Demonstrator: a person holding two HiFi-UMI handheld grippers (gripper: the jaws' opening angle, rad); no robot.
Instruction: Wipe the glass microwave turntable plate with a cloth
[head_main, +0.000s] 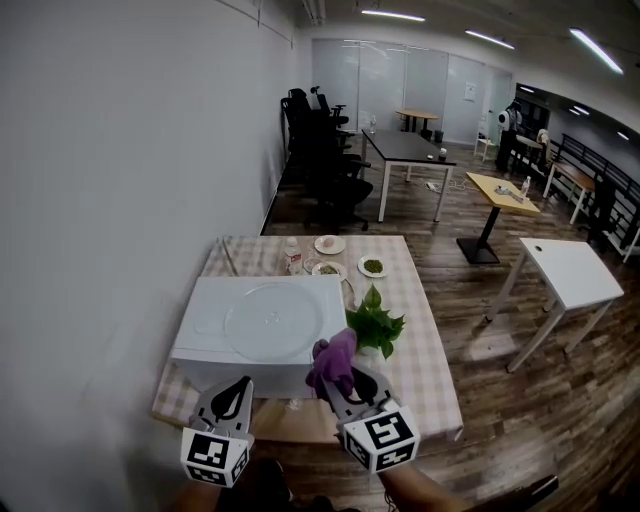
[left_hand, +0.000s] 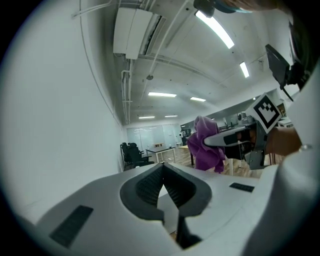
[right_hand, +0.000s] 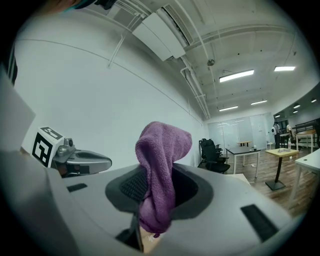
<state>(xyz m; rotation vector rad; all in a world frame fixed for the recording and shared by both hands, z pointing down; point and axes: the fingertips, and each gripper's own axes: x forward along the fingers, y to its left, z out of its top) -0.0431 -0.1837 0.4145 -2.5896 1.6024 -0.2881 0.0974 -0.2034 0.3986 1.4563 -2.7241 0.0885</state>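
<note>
My right gripper (right_hand: 151, 186) has its jaws clamped on a purple cloth (right_hand: 161, 150), which bunches up above the tips and hangs a little below them. My left gripper (left_hand: 164, 176) is empty, jaws pressed together. I hold both roughly level, side by side, pointing forward at the near edge of the worktop (head_main: 425, 372), with the left one low at the front of the white microwave (head_main: 200, 335) and the right one at its near right corner. The glass turntable plate (head_main: 272, 320) lies flat on top of the microwave, just beyond the cloth. A leafy plant (head_main: 375, 322) stands right of the microwave.
</note>
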